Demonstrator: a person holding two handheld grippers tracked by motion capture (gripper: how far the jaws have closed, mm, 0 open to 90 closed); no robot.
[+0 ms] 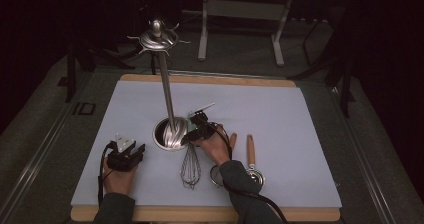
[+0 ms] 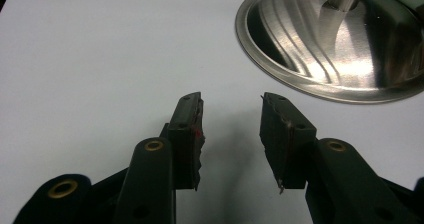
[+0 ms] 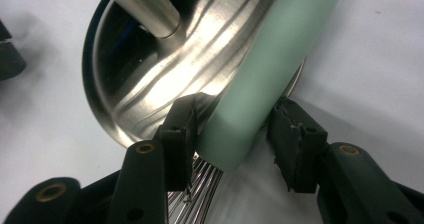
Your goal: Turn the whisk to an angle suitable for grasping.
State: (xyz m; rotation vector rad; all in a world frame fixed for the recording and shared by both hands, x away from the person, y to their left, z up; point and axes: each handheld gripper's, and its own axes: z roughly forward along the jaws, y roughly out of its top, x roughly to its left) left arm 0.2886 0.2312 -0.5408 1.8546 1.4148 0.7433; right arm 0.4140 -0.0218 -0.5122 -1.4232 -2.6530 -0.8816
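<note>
While your right claw [image 3: 232, 134] is straddling the whisk handle [image 3: 270, 79] unclenched,
it is risking sliding off the stand base [image 3: 150, 84]; your left claw [image 2: 231, 134] is idling released.

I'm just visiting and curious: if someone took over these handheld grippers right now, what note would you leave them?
Left gripper: open, holding nothing, resting on the white mat beside the steel stand base.
Right gripper: jaws apart around the whisk's mint-green handle, with a gap on the right side; not clamped.
Whisk: wires on the mat, handle leaning on the stand base.
Two wooden-handled strainers lie to the right.
Stand hooks: apparently nothing hanging.
Left, probably: grip the whisk and hang it, then the strainers.
</note>
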